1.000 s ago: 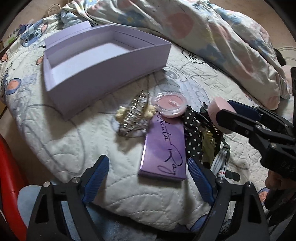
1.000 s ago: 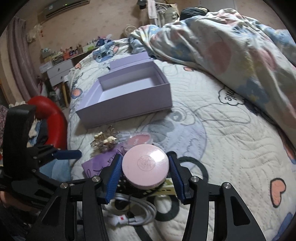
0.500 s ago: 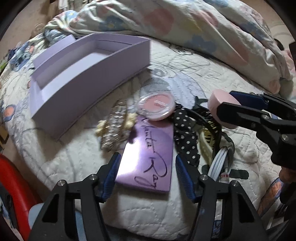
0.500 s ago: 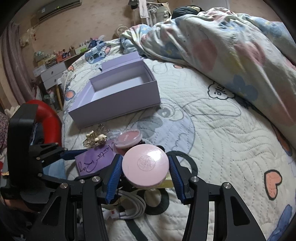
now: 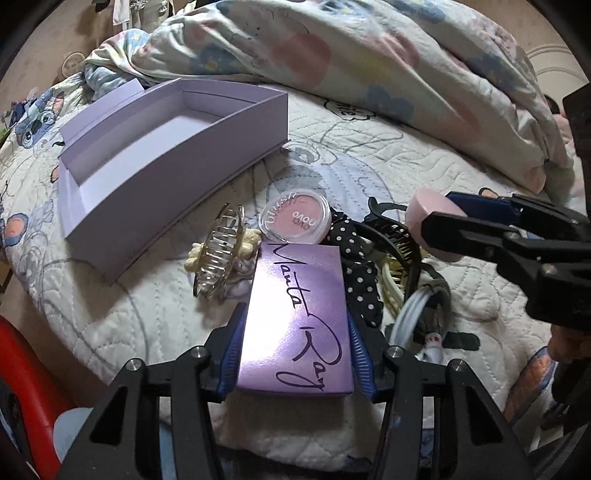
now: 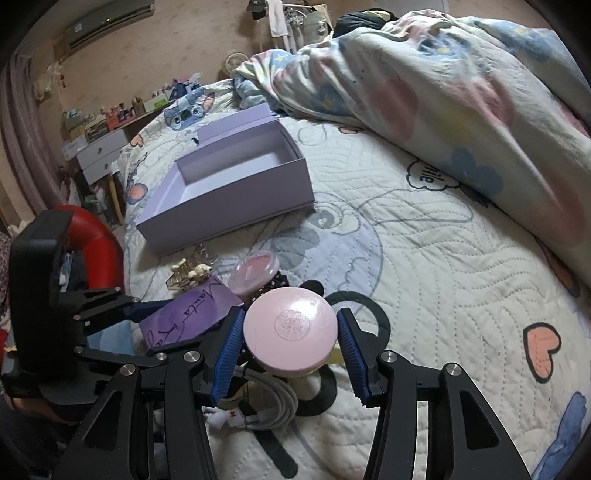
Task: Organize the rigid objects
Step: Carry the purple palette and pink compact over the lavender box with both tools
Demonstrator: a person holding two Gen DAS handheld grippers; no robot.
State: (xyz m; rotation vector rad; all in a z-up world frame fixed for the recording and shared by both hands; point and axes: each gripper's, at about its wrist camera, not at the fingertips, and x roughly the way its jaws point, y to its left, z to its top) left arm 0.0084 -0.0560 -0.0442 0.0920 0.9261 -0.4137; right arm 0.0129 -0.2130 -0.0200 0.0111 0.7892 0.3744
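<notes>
Left jaws closing on purple palette [image 5: 299, 317] — right jaws clamp pink compact [image 6: 291, 328].

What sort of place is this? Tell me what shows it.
Most likely a bedroom. The work goes on atop a quilted bedspread with a rumpled floral duvet beside it, a small drawer unit stands against the wall, and an air conditioner hangs high up.

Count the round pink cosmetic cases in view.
2: a clear-lidded blush pot on the quilt beyond the purple box, and a pink compact in the right tongs. Clutter may hide others.
</notes>
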